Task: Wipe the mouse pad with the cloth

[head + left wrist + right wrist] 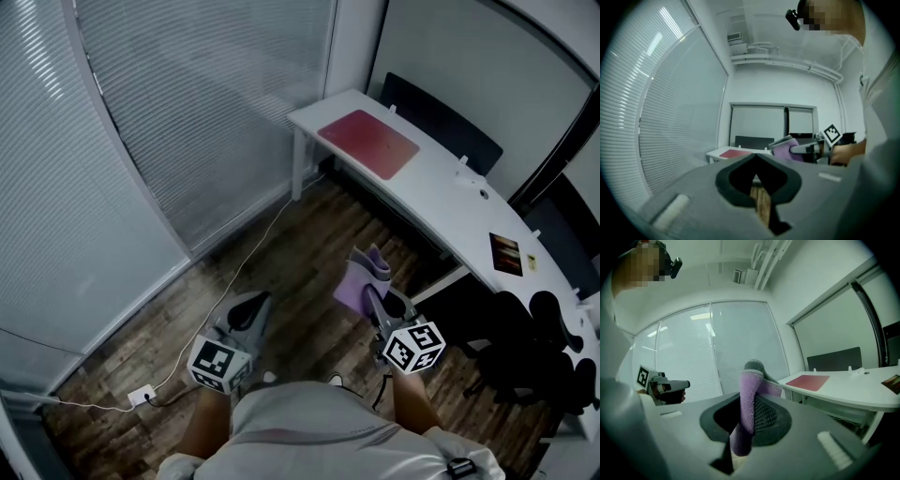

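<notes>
While the person stands on the wood floor (309, 234), head view shows the red mouse pad (368, 142) on the white desk (450, 187), well ahead. Left gripper view: left gripper (756, 160) closed, empty. Right gripper view: right gripper (758, 380) clamps the purple cloth (749, 404).

Left gripper (251, 306), at 7 o'clock, has jaws together (aimed toward 1 o'clock). Right gripper (375, 300), at 5 o'clock, clamps the cloth (359, 277).

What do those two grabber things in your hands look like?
The left gripper and the right gripper are grey, with dark lining around the jaws. Each carries a white cube with black square markers. The person wears a light shirt and a dark wristband.
</notes>
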### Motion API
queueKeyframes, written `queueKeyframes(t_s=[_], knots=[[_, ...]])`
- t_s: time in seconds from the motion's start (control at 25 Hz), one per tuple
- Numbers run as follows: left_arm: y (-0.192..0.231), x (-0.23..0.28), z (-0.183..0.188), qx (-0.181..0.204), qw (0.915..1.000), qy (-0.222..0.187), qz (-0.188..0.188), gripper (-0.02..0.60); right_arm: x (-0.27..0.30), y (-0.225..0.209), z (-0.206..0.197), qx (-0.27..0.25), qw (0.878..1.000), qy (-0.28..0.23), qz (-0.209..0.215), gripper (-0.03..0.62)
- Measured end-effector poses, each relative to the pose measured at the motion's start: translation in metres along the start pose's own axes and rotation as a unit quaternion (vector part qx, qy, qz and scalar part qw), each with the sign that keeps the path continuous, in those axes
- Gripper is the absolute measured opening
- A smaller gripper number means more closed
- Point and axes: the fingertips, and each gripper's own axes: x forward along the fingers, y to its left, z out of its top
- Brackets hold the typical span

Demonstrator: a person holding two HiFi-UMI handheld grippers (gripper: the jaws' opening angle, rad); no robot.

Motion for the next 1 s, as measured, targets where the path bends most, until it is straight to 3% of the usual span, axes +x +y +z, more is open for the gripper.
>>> queueKeyframes(t_s=[0.48, 0.72, 1.0], knots=[[0.101, -0.053, -0.041, -0.037, 0.9989, 0.013, 0.027, 0.0, 0.093, 0.072, -0.033, -0.007, 0.998, 0.055, 0.018, 0.044], [0.132, -0.03, -0.048, -0.048, 0.9983, 0.021, 0.026, 0.0, 0.132, 0.052, -0.025, 0.007, 0.998, 0.058, 0.008, 0.044], [0.174, 0.039, -0.032, -0.023, 0.9989, 0.027, 0.031, 0.0, 0.195, -0.002, -0.012, 0.031, 0.998, 0.046, 0.018, 0.044]])
